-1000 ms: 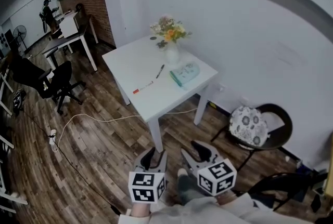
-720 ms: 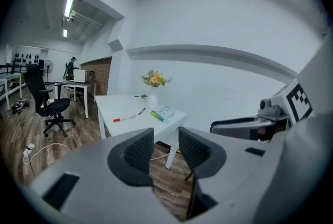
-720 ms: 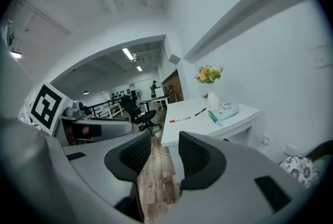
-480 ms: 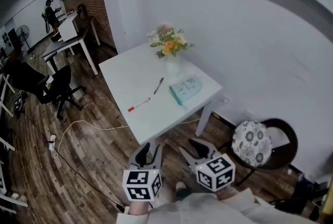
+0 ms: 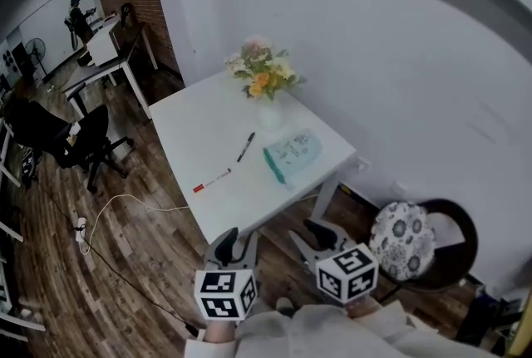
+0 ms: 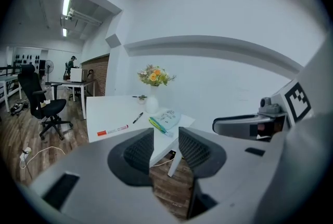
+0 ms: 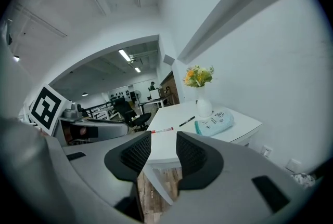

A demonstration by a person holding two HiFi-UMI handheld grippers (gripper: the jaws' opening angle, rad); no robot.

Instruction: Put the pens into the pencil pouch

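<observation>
Pencil pouch is pale teal, lying flat.

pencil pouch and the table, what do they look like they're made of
Pencil pouch: probably soft fabric or flexible plastic, pale teal and matte; its rounded, slumped outline suggests something pliable. Table: likely painted wood or laminate, white with a smooth, low-gloss top; flat even surface, no grain visible.

A flower vase stands on the white table beside the wall.
</observation>
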